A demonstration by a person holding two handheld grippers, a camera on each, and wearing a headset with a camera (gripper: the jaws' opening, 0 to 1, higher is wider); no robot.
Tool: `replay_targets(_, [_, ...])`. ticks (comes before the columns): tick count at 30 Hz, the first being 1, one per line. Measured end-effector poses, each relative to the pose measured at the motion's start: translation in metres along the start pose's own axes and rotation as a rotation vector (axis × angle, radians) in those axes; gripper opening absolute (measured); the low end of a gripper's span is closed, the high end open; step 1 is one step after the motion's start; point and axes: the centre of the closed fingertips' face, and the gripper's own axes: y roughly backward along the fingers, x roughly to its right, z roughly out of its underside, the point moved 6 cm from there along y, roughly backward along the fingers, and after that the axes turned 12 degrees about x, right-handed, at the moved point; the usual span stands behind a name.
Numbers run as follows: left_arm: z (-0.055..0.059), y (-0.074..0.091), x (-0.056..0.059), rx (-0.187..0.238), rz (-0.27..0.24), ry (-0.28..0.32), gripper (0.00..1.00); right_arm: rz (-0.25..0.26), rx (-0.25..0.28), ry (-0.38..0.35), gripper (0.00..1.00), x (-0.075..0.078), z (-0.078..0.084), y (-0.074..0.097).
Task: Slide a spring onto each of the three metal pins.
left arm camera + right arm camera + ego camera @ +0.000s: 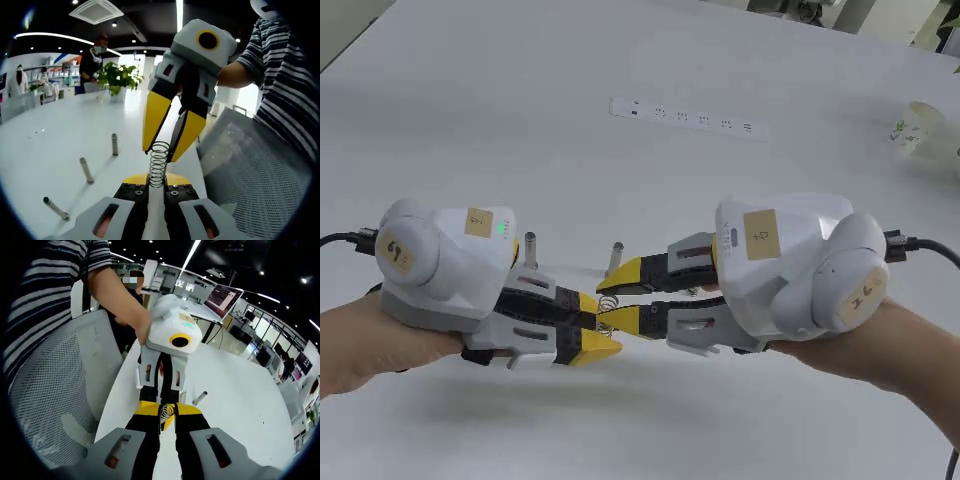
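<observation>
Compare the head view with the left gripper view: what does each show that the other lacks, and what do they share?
The head view brings in a white power strip and a cup far back on the table. The left gripper view gives all three metal pins, a potted plant and a mesh chair. Both share the spring between the tips of the left gripper and the right gripper.

Three pins (pixel 86 170) stand close behind the spot where the left gripper (pixel 598 328) and right gripper (pixel 620 297) meet tip to tip at the spring (pixel 607 305). Beyond them the table (pixel 620 180) lies open up to the power strip (pixel 687 118). A mesh chair (pixel 250 170) hems the near side.
</observation>
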Motion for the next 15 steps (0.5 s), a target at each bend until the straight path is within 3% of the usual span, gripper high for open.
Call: replay_targets(15, [-0.0004,0.0,-0.0017,-0.003,-0.01,0.015,0.04,0.009,0.002,0.004,0.08,0.0009,-0.0014,0.0])
